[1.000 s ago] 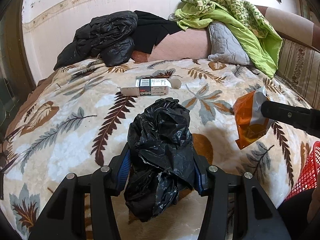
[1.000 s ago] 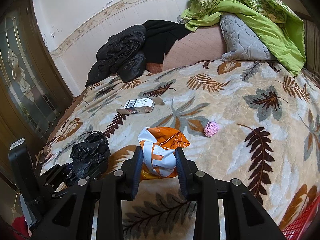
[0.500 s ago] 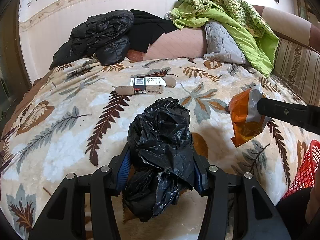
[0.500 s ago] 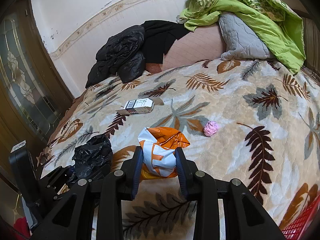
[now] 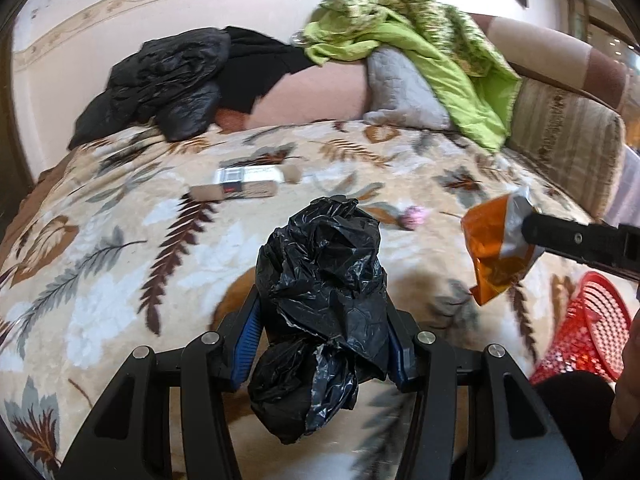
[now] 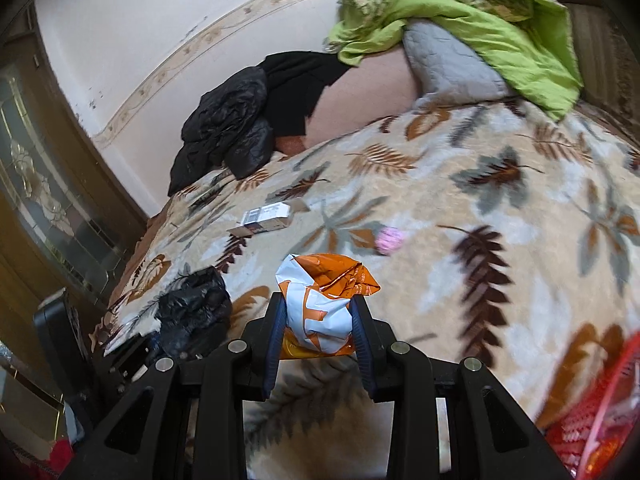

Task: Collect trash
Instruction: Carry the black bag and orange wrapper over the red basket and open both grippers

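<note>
My left gripper [image 5: 322, 320] is shut on a crumpled black plastic bag [image 5: 324, 280], held above the leaf-patterned blanket [image 5: 120, 260]. My right gripper [image 6: 318, 320] is shut on an orange and white snack wrapper [image 6: 320, 300], also above the blanket. In the left wrist view the wrapper [image 5: 496, 252] hangs from the right gripper's finger at the right. In the right wrist view the black bag [image 6: 192, 312] shows at lower left. A flattened cardboard box [image 5: 248, 184] and a small pink wad [image 5: 414, 216] lie on the blanket. A red mesh basket [image 5: 584, 332] stands at the right.
A black jacket [image 5: 160, 80], a grey pillow [image 5: 400, 88] and a green quilt [image 5: 440, 52] are piled at the far end of the bed. A striped sofa back [image 5: 568, 128] runs along the right. A glass-panelled door [image 6: 40, 200] is at the left.
Both grippers have moved right and tilted, each still holding its item. The red basket has come further into view, and the pink wad now shows in the left wrist view.
</note>
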Action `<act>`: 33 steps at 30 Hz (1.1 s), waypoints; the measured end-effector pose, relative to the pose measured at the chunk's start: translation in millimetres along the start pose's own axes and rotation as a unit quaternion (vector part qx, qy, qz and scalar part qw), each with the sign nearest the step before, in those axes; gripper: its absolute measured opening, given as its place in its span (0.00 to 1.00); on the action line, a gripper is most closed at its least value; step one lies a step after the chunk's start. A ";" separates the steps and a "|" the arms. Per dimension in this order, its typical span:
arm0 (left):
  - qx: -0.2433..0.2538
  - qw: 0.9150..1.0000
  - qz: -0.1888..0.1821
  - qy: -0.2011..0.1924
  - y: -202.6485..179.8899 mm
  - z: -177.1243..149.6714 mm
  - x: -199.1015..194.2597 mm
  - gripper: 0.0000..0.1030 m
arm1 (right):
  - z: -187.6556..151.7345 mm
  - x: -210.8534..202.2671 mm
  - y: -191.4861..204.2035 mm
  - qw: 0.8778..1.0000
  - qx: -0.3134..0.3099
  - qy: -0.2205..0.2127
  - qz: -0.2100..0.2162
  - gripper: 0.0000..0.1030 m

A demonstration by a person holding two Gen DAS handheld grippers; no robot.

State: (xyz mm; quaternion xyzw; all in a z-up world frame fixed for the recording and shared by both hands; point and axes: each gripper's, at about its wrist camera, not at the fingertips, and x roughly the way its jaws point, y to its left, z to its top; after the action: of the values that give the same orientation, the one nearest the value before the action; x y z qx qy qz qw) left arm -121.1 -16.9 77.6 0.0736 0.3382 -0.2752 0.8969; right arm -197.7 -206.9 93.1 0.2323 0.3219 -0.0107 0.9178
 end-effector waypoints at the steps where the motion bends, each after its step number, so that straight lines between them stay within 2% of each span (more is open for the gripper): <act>1: 0.005 1.000 -0.009 -0.001 -5.2 1.7 -2.4 0.49 | -1.9 -11.1 -6.9 1.000 0.008 -0.005 -0.004 0.34; 7: 0.038 0.997 -0.061 0.000 -47.5 10.9 -13.1 0.49 | -6.2 -59.0 -48.3 0.998 0.054 -0.023 -0.031 0.34; 12: 0.079 0.991 -0.109 0.004 -97.8 18.4 -18.9 0.49 | -13.7 -102.2 -81.2 0.994 0.078 -0.045 -0.065 0.34; 18: 0.134 0.978 -0.161 0.010 -161.9 22.3 -24.6 0.49 | -24.5 -156.9 -126.4 0.984 0.115 -0.072 -0.113 0.34; 23: 0.161 0.966 -0.203 0.024 -208.3 24.0 -25.5 0.49 | -33.7 -193.0 -156.8 0.975 0.144 -0.088 -0.147 0.34; 33: 0.192 0.941 -0.268 0.070 -279.3 29.1 -19.2 0.49 | -48.4 -226.7 -198.2 0.960 0.184 -0.102 -0.186 0.34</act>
State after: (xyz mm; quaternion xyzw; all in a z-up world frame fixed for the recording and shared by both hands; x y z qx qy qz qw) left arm -268.3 -251.6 127.3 0.1698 0.3477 -0.5596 0.7329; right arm -439.2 -392.2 112.0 0.3311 0.2563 -0.2645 0.8687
